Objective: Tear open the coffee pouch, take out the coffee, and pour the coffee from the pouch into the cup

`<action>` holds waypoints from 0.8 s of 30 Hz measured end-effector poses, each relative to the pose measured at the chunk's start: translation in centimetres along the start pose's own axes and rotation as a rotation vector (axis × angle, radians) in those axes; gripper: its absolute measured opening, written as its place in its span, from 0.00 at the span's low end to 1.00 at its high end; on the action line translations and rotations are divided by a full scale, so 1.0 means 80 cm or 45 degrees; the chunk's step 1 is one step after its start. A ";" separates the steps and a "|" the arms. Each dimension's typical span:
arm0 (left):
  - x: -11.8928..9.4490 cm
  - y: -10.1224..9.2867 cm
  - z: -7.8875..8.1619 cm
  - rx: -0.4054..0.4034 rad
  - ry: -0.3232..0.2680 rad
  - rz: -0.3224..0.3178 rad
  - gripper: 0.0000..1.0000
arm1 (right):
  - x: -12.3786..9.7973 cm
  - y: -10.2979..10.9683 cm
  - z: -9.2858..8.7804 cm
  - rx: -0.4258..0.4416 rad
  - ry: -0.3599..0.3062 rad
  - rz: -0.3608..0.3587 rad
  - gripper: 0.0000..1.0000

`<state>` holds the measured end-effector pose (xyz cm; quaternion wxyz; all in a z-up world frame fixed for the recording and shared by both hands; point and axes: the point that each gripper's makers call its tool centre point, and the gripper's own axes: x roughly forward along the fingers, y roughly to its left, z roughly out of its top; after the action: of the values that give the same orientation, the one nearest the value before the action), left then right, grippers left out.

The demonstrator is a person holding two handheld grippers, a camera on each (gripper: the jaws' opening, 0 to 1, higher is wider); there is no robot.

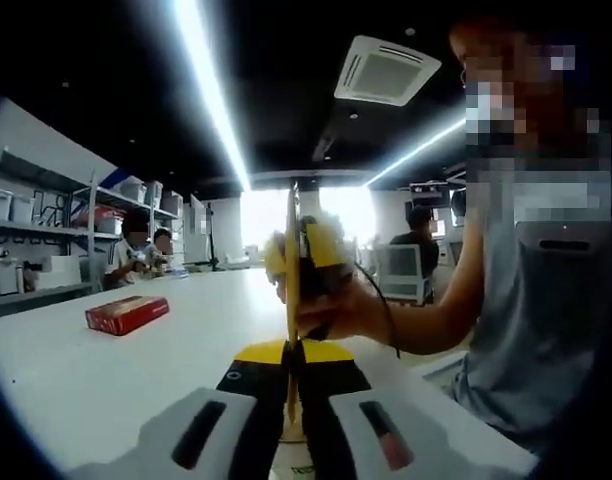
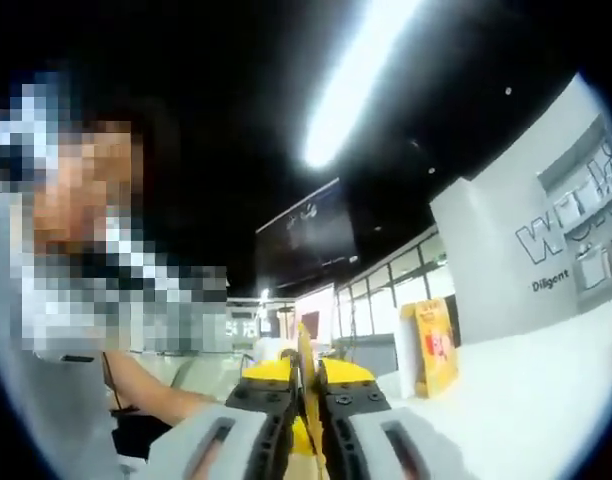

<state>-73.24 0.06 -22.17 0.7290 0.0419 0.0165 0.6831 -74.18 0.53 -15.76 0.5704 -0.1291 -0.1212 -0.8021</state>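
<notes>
Left gripper view has the left claw point(image 1: 291, 365) clamped on the yellow coffee pouch point(image 1: 292, 260), edge-on above the white counter point(image 1: 106, 370). Opposite, the right claw point(image 2: 308, 385) pinches the same pouch. Uneven pulling could rip it wide and spill coffee.

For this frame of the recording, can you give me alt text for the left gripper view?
The left hand-held gripper is shut on a thin yellow coffee pouch seen edge-on, held upright above a white table. Beyond it, the right hand-held gripper, in a person's hand, meets the same pouch. A red box lies on the table at left.
</notes>
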 end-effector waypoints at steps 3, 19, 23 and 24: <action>0.003 0.000 0.003 -0.018 -0.027 0.004 0.16 | -0.002 -0.006 0.004 0.007 -0.026 -0.032 0.02; 0.003 -0.007 -0.018 -0.007 0.116 -0.035 0.06 | -0.018 0.014 -0.013 -0.012 0.151 0.060 0.17; 0.015 -0.009 -0.015 0.032 0.179 -0.048 0.06 | -0.025 0.016 -0.018 -0.067 0.240 0.056 0.16; 0.018 -0.009 -0.011 0.041 0.187 -0.049 0.06 | -0.027 0.016 -0.018 -0.073 0.252 0.058 0.15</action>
<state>-72.46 1.47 -23.06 0.7380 0.0029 0.0819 0.6698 -72.43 1.51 -17.81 0.5935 -0.0683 -0.0382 -0.8010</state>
